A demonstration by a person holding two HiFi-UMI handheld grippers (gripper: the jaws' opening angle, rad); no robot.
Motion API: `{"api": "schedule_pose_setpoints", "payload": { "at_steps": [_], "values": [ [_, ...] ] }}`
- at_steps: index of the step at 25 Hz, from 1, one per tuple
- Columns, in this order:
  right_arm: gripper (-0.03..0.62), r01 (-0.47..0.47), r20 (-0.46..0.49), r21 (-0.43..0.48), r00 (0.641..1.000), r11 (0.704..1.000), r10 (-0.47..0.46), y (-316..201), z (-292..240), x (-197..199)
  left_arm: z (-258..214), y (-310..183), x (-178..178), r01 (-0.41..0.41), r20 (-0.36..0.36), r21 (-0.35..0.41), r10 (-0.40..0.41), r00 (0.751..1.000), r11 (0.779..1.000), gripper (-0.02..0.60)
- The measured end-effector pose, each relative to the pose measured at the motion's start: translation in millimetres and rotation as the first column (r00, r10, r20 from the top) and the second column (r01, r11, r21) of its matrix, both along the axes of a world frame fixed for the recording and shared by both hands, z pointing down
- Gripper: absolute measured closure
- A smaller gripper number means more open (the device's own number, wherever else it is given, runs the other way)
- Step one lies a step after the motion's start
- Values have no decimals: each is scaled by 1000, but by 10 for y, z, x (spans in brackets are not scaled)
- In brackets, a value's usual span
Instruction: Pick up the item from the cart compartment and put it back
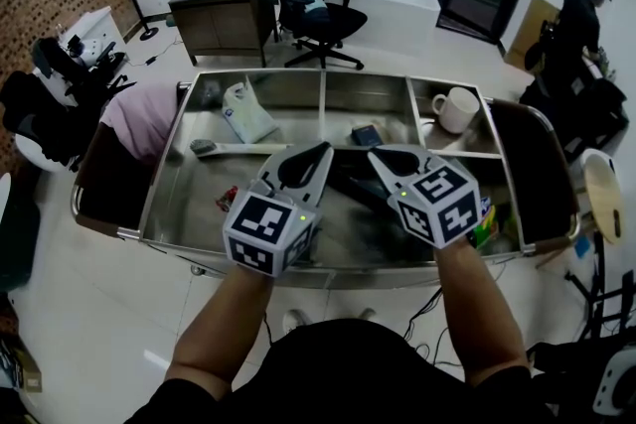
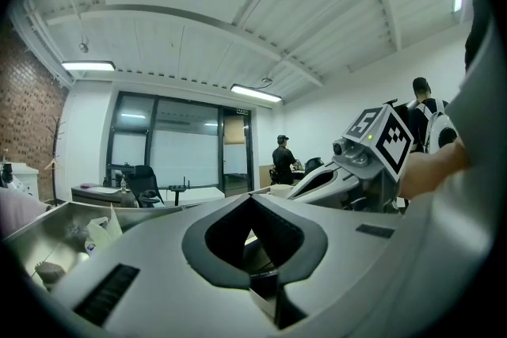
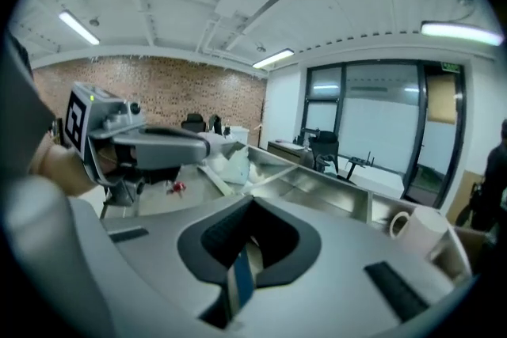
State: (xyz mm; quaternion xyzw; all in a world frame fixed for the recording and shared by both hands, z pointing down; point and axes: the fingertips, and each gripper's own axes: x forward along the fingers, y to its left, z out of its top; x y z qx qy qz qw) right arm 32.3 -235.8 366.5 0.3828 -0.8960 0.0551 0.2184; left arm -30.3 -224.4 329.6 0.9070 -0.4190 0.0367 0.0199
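Observation:
A steel cart (image 1: 159,204) with several compartments stands below me. My right gripper (image 1: 376,155) is over the middle of the cart, shut on a thin blue and white flat item (image 3: 242,283) that shows edge-on between its jaws. In the head view the blue item (image 1: 366,135) sits just beyond that gripper's tip, by the middle divider. My left gripper (image 1: 324,149) hovers close beside the right one, pointing level, with its jaws together and nothing in them. In the left gripper view, the left gripper (image 2: 252,200) has the right gripper's marker cube (image 2: 382,138) to its right.
A white mug (image 1: 455,107) stands in the back right compartment and a white pouch (image 1: 245,111) in the back left one. A long-handled tool (image 1: 234,149), a small red thing (image 1: 227,199) and a green item (image 1: 484,226) lie in the front. An office chair (image 1: 320,7) stands behind.

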Motion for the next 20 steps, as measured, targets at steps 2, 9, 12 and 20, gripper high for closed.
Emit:
{"api": "schedule_pose_setpoints", "payload": {
  "at_steps": [2, 9, 12, 20],
  "values": [
    [588, -17, 169, -13, 985, 1000, 19, 44, -165, 50, -60, 38, -4, -1, -15, 9, 1, 1000, 1000, 583],
    [589, -88, 393, 92, 918, 992, 45, 386, -699, 355, -441, 374, -10, -25, -96, 71, 32, 995, 997, 583],
    [589, -109, 421, 120, 906, 987, 49, 579, -816, 458, -458, 486, -10, -17, -87, 62, 22, 996, 998, 583],
    [589, -166, 451, 130, 888, 977, 91, 951, -764, 696, -463, 814, -4, -28, -79, 74, 34, 996, 997, 583]
  ]
}}
